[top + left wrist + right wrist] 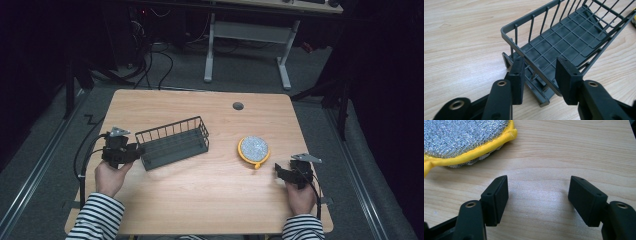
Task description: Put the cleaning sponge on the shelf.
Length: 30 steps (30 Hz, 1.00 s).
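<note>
A dark grey wire basket (172,142) lies slanted on the wooden table (200,200), left of centre. My left gripper (137,150) is at its near left end. In the left gripper view the basket's end rim (534,67) runs slantwise between the jaws of the left gripper (541,72), whose pads stand apart on either side of it. A round silver scouring pad with a yellow border (254,149) lies right of centre. My right gripper (277,171) rests just right of and below it, open and empty. In the right gripper view the pad (461,137) lies beyond the right gripper (539,195).
A round cable hole (238,106) sits near the table's far edge. Beyond the table stand a white desk frame (247,35) and cables on the floor. Bare wood lies between the basket and the pad.
</note>
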Each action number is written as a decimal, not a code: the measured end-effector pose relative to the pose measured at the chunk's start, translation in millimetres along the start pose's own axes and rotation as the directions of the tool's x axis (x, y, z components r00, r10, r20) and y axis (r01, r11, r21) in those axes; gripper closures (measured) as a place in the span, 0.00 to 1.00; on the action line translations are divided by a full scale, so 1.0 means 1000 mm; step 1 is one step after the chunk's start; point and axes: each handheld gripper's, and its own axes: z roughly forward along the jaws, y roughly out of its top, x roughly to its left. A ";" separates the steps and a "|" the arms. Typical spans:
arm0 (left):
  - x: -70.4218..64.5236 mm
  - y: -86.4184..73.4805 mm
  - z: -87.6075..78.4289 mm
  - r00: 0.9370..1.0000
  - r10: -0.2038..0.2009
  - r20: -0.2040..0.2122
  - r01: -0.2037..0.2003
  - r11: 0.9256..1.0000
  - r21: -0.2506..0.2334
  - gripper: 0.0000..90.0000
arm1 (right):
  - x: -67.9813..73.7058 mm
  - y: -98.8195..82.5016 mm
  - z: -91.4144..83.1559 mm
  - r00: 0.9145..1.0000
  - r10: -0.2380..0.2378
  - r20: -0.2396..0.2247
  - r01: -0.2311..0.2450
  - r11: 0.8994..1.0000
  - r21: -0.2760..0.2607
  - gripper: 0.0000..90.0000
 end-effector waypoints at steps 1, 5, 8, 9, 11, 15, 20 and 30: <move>-0.001 0.000 -0.001 1.000 0.003 0.006 -0.003 1.000 -0.001 0.69 | 0.000 0.000 0.000 1.000 0.000 0.000 0.000 1.000 0.000 0.36; -0.004 0.000 0.000 1.000 0.009 0.020 -0.009 1.000 -0.001 0.70 | 0.000 0.000 0.000 1.000 0.000 -0.001 0.000 1.000 0.001 0.36; -0.008 -0.001 0.000 0.999 0.021 0.036 -0.020 1.000 -0.003 0.71 | 0.000 0.000 0.000 1.000 0.000 -0.001 0.000 1.000 0.001 0.36; -0.009 -0.001 0.001 0.999 0.026 0.041 -0.026 1.000 -0.003 0.72 | 0.000 0.000 0.000 1.000 0.000 -0.001 0.000 1.000 0.001 0.36; -0.012 -0.001 0.001 0.998 0.035 0.051 -0.035 0.999 -0.004 0.72 | 0.000 0.000 0.000 1.000 0.000 -0.001 0.000 1.000 0.001 0.36; -0.019 -0.001 0.003 0.996 0.042 0.078 -0.042 0.999 -0.004 0.73 | 0.000 0.000 0.000 1.000 0.000 -0.001 0.000 1.000 0.001 0.36; -0.023 -0.001 0.003 0.993 0.055 0.104 -0.056 0.998 -0.002 0.75 | 0.000 0.000 0.000 1.000 -0.001 -0.002 0.001 1.000 0.001 0.36; -0.032 0.000 0.003 0.984 0.103 0.147 -0.101 0.995 -0.015 0.81 | 0.000 0.000 0.000 1.000 -0.003 -0.002 0.003 1.000 0.000 0.36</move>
